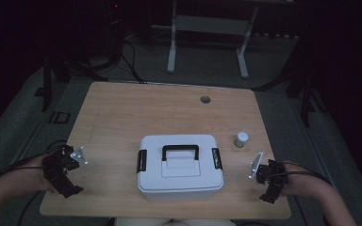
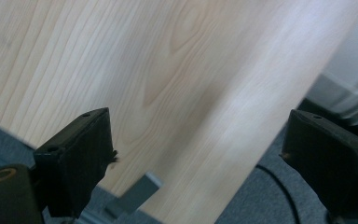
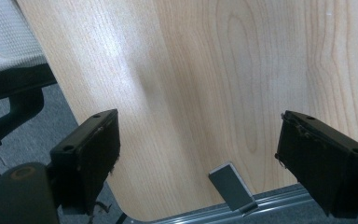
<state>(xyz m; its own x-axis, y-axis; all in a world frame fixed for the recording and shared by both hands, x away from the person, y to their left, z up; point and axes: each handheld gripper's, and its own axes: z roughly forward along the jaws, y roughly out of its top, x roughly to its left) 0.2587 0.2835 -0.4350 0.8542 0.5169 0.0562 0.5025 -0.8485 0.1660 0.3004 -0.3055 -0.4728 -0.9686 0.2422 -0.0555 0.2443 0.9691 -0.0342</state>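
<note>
no readable text, labels or signs

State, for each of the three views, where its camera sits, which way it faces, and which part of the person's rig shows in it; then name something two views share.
High view: above the person's side, facing forward and down on the table, the white box and both forearms.
Left gripper view: rides the left gripper, facing bare wood near an edge.
Right gripper view: rides the right gripper, likewise.
Shared: the wooden tabletop.

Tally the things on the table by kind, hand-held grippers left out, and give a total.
White storage box with black handle and latches: 1
Small white-capped bottle: 1
Total: 2
</note>
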